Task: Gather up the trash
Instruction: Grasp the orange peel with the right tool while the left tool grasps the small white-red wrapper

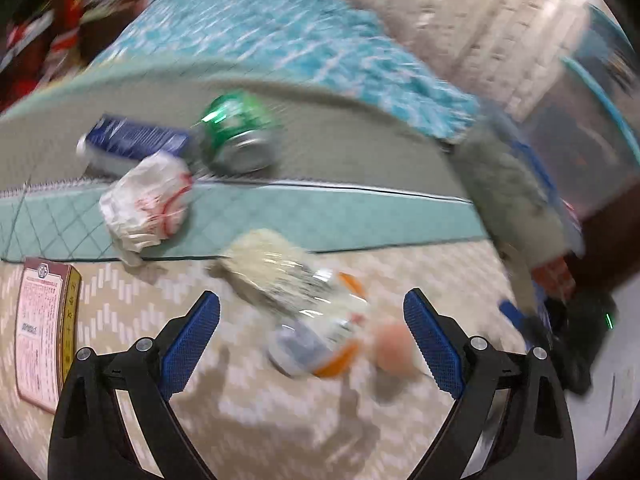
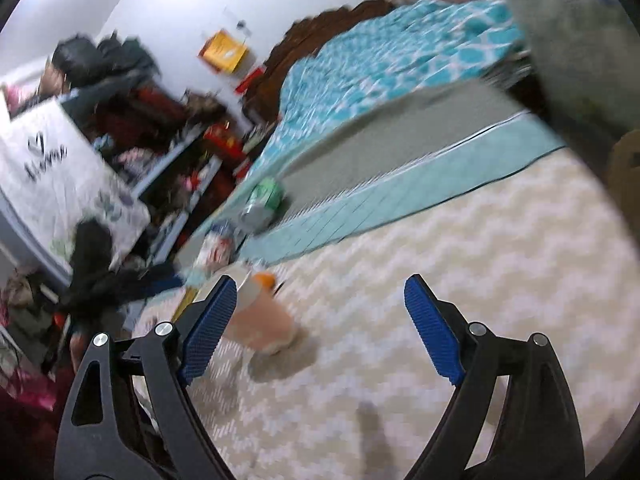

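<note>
The clear plastic bottle is lying on its side on the pale zigzag-patterned floor mat, just ahead of the left gripper and between the lines of its two fingers. Its long axis is running diagonally – the orange-banded lower end is pointing toward the gripper and slightly to its right, the far end is angling away to the left toward the mattress edge. Just right of that near end a peach-coloured cup is sitting on the mat; motion blur is hiding its exact shape.

Further ahead and to the left, a crumpled white wrapper with red print is hanging over the mattress edge. Beyond it a green can is lying on its side on the mattress, and a blue packet is lying just left of it, its long axis running left to right. A printed box is lying flat on the mat, off the left finger.

The left gripper is standing spread wide, its blue pads touching nothing.

The right gripper is likewise gaping wide and gripping nothing – the peach cup is showing just ahead of its left pad, partly hidden behind it. The green can is lying well ahead and to the left.
</note>
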A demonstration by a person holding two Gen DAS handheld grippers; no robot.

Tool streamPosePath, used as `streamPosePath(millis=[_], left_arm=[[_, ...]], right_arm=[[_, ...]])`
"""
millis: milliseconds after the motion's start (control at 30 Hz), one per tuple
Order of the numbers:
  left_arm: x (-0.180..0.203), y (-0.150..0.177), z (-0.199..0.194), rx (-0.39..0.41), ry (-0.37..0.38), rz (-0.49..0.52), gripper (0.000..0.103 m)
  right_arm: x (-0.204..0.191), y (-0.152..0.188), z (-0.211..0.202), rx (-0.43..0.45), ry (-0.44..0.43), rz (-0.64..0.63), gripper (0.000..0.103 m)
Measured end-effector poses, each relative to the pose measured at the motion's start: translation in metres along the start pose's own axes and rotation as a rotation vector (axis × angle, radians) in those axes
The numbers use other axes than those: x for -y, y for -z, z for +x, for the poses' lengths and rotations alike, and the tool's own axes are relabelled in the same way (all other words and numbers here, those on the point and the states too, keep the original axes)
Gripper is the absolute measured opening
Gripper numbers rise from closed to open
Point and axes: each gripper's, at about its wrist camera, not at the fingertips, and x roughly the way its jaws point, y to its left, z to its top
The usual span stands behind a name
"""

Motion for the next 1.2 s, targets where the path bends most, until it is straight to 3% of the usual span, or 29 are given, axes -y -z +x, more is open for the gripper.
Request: streamPosePath(millis=[100, 233, 367, 433, 600, 667, 767, 900, 1033, 1067, 1100, 1200], left_arm=[[-0.009, -0.017, 0.035, -0.051, -0.009, -0.016, 0.09], [-0.006, -0.02, 0.074, -0.096, -0.121, 0.04, 0.086], [-0.021, 0.001, 0.053, -0.061, -0.149, 0.097, 0.067], [-0.044, 0.016, 0.035, -0.049, -0.112, 0.074, 0.065], [-0.079, 0.049, 0.004, -0.012, -0.18, 0.052, 0.066], [-0.086, 0.056, -0.007, -0.014, -0.149, 0.015, 0.069], [-0.092, 0.067, -0.032, 0.029, -0.086, -0.012, 0.072], [-0.093, 0.077, -0.057, 0.08, -0.03, -0.01, 0.075], [-0.086, 0.08, -0.06, 0.078, 0.013, 0.014, 0.075], [-0.083, 0.079, -0.057, 0.075, 0.026, 0.02, 0.075], [-0.078, 0.075, -0.052, 0.071, 0.036, 0.022, 0.075], [-0.073, 0.068, -0.043, 0.055, 0.062, 0.02, 0.075]], right_arm=[[-0.018, 0.01, 0.022, -0.041, 0.003, -0.009, 0.086], [-0.033, 0.022, 0.028, -0.035, 0.025, 0.01, 0.086], [-0.047, 0.038, 0.012, -0.006, -0.01, -0.009, 0.086], [-0.064, 0.048, 0.011, -0.029, -0.036, -0.086, 0.086], [-0.114, 0.069, 0.052, -0.146, -0.034, -0.253, 0.085], [-0.127, 0.069, 0.072, -0.165, -0.014, -0.273, 0.082], [-0.145, 0.064, 0.102, -0.185, 0.066, -0.31, 0.075], [-0.152, 0.057, 0.138, -0.164, 0.306, -0.382, 0.074], [-0.13, 0.04, 0.153, -0.179, 0.344, -0.3, 0.072], [-0.125, 0.036, 0.154, -0.175, 0.336, -0.282, 0.069], [-0.122, 0.033, 0.155, -0.185, 0.317, -0.268, 0.052], [-0.117, 0.029, 0.145, -0.175, 0.236, -0.219, 0.032]])
